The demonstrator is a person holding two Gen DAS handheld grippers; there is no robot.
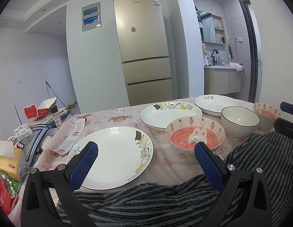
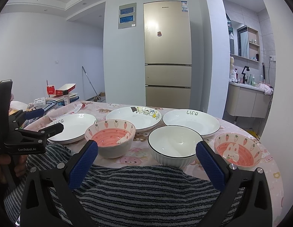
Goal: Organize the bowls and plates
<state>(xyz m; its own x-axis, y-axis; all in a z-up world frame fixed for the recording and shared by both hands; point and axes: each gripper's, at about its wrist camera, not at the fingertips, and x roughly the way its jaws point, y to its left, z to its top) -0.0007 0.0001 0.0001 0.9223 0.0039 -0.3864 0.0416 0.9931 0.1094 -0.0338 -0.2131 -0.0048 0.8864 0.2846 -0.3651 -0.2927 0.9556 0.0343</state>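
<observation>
Both hand-held grippers hover low over the near edge of the bench [image 2: 116,106], above a striped grey towel [image 2: 139,193]. The left hand-held gripper [image 1: 146,151] has its blue pads spread wide and holds nothing. The right hand-held gripper [image 2: 146,151] is just as wide apart, also with nothing between its pads.

Six dishes sit on the pink cartoon cloth, none stacked. Three plates form the back row: a left plate [image 1: 116,157] lettered "Life", nearest the left gripper; a middle plate [image 1: 171,114] with cartoon animals along its far rim; and a right plate [image 2: 191,121], also lettered "Life". Three bowls stand in front, close to the towel: a left strawberry bowl [image 2: 111,138] with a pink inside and a rabbit, a white ribbed bowl [image 2: 174,147] with a dark rim, and a right strawberry bowl [image 2: 238,150] of the same pattern as the first. The white bowl sits just in front of the right plate, between the two strawberry bowls.

A paper leaflet [image 1: 74,136] lies just beside the left plate. Boxes and packets crowd the bench's left end, with a small spice jar [image 1: 56,116] upright among them. A gold fridge [image 2: 167,54] stands against the far wall.
</observation>
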